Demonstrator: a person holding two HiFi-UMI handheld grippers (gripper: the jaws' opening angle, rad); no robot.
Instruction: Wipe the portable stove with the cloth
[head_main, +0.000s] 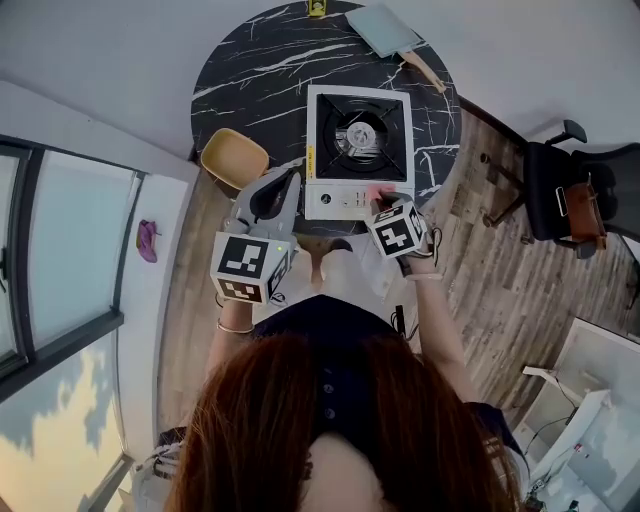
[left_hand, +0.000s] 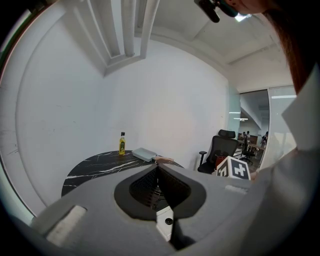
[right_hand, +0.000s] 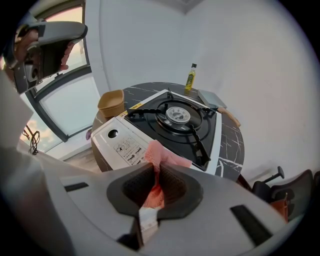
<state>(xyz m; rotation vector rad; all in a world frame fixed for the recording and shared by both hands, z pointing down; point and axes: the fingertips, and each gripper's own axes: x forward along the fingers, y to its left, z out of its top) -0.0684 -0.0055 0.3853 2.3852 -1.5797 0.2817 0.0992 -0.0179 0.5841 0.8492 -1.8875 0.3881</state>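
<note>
The portable stove (head_main: 358, 150) is white with a black burner top and stands mid-table; in the right gripper view the stove (right_hand: 172, 122) lies just ahead of the jaws. My right gripper (right_hand: 159, 167) is shut on a pink cloth (right_hand: 162, 152), whose free end rests on the stove's white control panel. From the head view the cloth (head_main: 380, 192) shows at the stove's near right corner, just ahead of the right gripper (head_main: 388, 205). My left gripper (head_main: 287, 177) is held up off the stove's near left corner, shut with nothing in it. The left gripper (left_hand: 157, 167) points over the table toward the wall.
On the round black marble table (head_main: 250, 80), a yellow bowl (head_main: 233, 157) sits left of the stove. A grey board with a wooden handle (head_main: 385, 30) and a small yellow bottle (head_main: 316, 8) lie at the far edge. An office chair (head_main: 575, 185) stands at the right.
</note>
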